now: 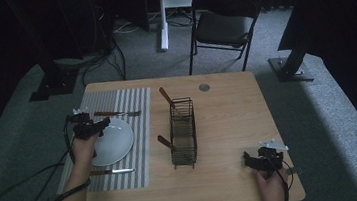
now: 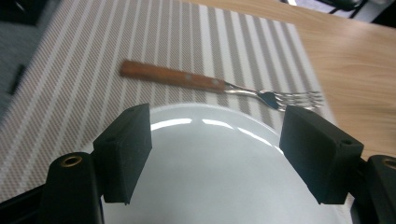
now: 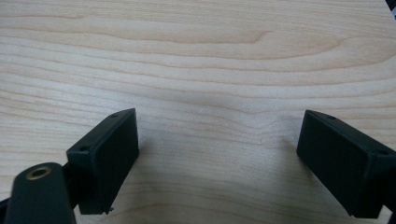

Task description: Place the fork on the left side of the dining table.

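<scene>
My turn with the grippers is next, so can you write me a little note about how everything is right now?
Left gripper: open, empty, over the white plate, fingers apart.
Right gripper: open, empty, low over bare table at the near right.
Things: the fork lies on the striped mat beyond the plate, the knife on its near side. Two wooden-handled utensils stand in the wire basket.
Done: plate, fork and knife look set.
Left: probably taking the two utensils from the basket.

High view overhead, faces fwd; left gripper view close on plate [image 2: 219, 158]; both share it.
</scene>
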The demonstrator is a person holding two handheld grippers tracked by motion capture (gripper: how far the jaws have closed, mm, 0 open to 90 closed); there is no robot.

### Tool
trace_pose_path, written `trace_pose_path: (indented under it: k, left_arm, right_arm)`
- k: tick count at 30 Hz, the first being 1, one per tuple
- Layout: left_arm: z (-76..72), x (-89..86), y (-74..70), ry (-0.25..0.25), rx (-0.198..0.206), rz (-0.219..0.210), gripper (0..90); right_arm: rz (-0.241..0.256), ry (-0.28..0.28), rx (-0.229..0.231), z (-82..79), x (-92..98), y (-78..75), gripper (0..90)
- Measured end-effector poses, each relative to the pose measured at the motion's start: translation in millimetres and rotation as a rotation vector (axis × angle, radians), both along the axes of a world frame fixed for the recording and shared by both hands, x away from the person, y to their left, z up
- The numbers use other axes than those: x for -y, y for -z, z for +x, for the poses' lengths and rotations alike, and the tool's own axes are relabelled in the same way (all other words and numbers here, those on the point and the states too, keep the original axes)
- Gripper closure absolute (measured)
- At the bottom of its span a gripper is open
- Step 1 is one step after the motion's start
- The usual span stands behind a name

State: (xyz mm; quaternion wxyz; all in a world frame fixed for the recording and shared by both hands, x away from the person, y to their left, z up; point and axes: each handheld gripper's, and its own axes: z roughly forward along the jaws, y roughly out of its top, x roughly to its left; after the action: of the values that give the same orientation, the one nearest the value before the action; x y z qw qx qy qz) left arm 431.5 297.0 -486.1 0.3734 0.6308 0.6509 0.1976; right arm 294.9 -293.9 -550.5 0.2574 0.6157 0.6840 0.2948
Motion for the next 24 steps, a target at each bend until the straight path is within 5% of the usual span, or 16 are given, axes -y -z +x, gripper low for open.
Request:
trace_pose_path:
  k: [8, 11, 24]
  left_arm:
    - [-16.2, 1.4, -7.5, 0.003, 0.024, 0.063, 25.5]
    - [-21.4, 0.8, -6.8, 0.014, 0.007, 0.059, 25.5]
    - [-50.6, 1.5, -11.8, 0.056, 0.049, 0.052, 25.5]
  right_arm:
    - [0.001, 0.0, 0.0, 0.2, 0.0, 0.0, 12.4]
    - [0.001, -0.001, 0.0, 0.3, -0.1, 0.0, 12.4]
    - [0.001, -0.002, 0.0, 0.5, -0.1, 0.0, 12.4]
